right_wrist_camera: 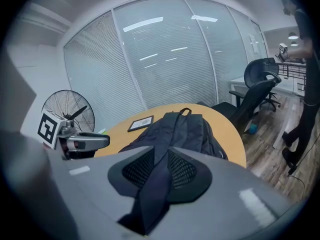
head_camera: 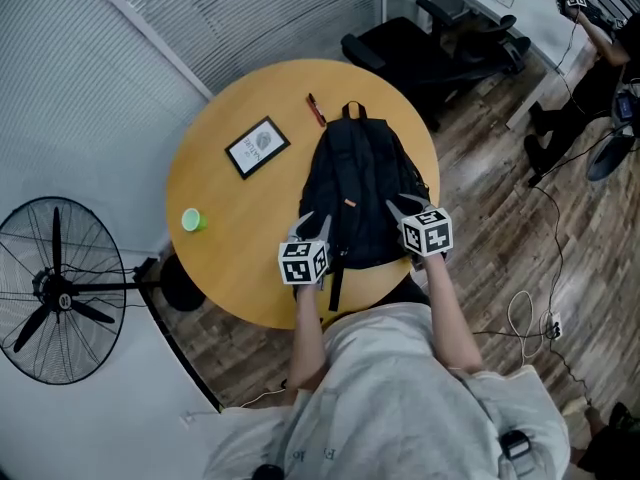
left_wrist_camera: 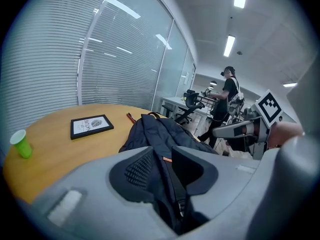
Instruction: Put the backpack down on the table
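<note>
The black backpack (head_camera: 358, 193) lay flat on the table (head_camera: 215, 258), top handle (head_camera: 353, 109) at twelve o'clock. Left gripper (head_camera: 311, 226) and right gripper (head_camera: 404, 209) jaws each clamped a shoulder strap (right_wrist_camera: 154, 186).

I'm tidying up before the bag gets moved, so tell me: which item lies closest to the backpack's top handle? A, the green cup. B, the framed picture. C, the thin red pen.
C: in the head view the thin red pen lies just left of the top handle of the backpack, while the framed picture and the green cup sit farther left on the table.
</note>
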